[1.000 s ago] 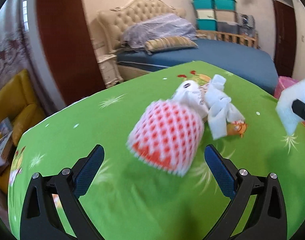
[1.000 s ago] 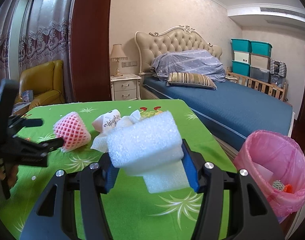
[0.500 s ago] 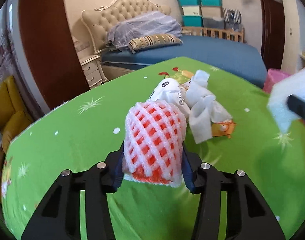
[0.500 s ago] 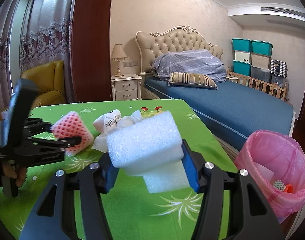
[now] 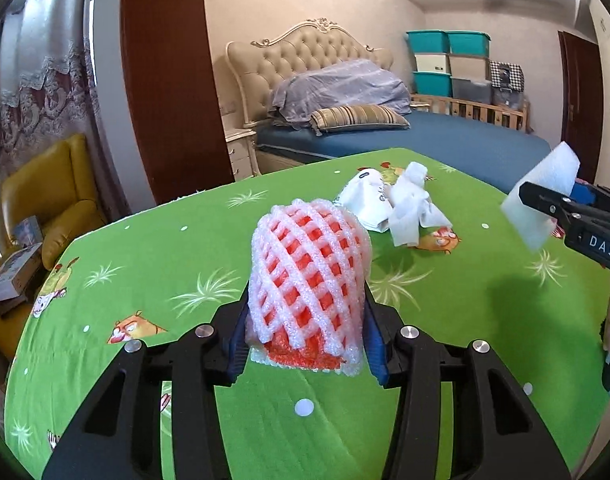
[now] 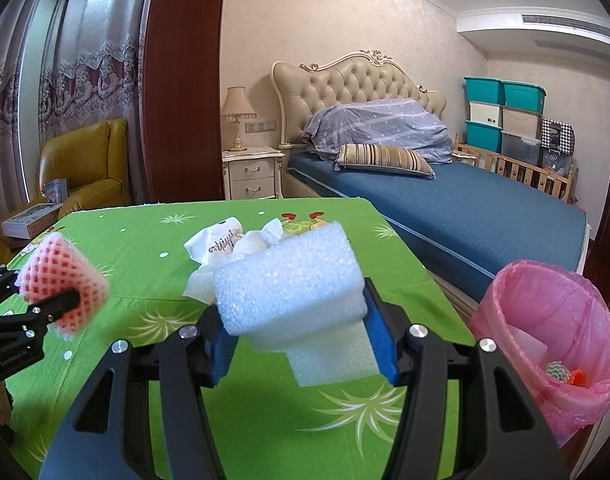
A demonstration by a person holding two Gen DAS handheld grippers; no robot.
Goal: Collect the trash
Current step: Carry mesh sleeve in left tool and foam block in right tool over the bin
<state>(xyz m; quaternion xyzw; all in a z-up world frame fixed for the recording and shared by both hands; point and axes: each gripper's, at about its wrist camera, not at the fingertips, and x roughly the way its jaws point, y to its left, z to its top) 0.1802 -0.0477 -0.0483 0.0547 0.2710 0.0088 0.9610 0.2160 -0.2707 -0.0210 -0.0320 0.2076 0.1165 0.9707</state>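
A pink-and-white foam fruit net (image 5: 309, 276) sits between the blue pads of my left gripper (image 5: 305, 346), which is shut on it just above the green tablecloth (image 5: 145, 264). In the right wrist view the net (image 6: 61, 284) shows at the far left. My right gripper (image 6: 301, 338) is shut on a white foam block (image 6: 293, 288), held over the table; the block (image 5: 545, 200) also shows at the right edge of the left wrist view. A crumpled white bag (image 5: 365, 196) and wadded white tissue (image 5: 409, 208) lie together further back on the table.
A bin lined with a pink bag (image 6: 553, 320) stands off the table's right edge, with some rubbish inside. A blue bed (image 6: 465, 208) lies beyond the table. A yellow armchair (image 5: 53, 184) with boxes stands to the left.
My left gripper went from wide open around the foam net to shut on it, then drew back across the table with the net. The right gripper and its foam block stayed still.
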